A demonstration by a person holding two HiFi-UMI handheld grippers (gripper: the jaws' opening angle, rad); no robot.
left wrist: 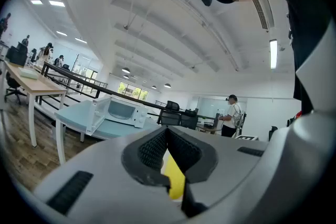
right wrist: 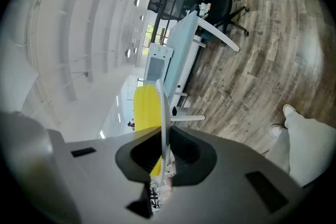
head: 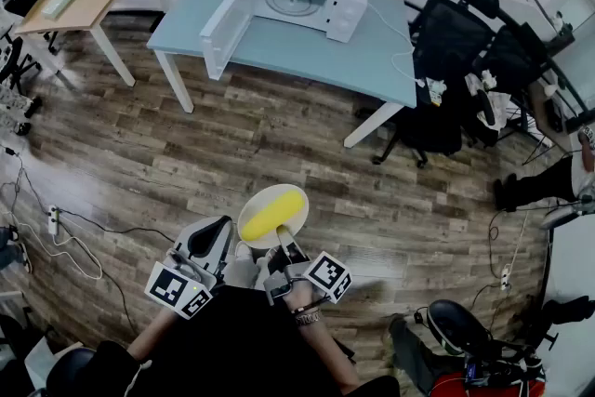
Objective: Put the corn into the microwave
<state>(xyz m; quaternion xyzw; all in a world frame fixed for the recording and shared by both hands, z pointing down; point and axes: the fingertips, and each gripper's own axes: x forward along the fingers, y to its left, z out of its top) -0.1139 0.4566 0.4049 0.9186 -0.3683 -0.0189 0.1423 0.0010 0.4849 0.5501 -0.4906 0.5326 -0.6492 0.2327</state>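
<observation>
The corn [head: 271, 211] is carried on a plate [head: 247, 226] clenched at its rim by the right tool [head: 282, 244], low centre. The left tool [head: 219, 235] is held closed, empty, just beside. The open microwave [head: 302, 0] on the desk [head: 279, 51] is well apart, upper centre. With one rim pinched, the plate may be tipped and the corn rolled off.

The left gripper [left wrist: 167, 132] is seen with its jaws brought together at the tips, a yellow thing [left wrist: 174, 180] showing in the gap behind them. Beyond, a white microwave [left wrist: 123, 110], door open, is set on a pale blue table [left wrist: 73, 114].
</observation>
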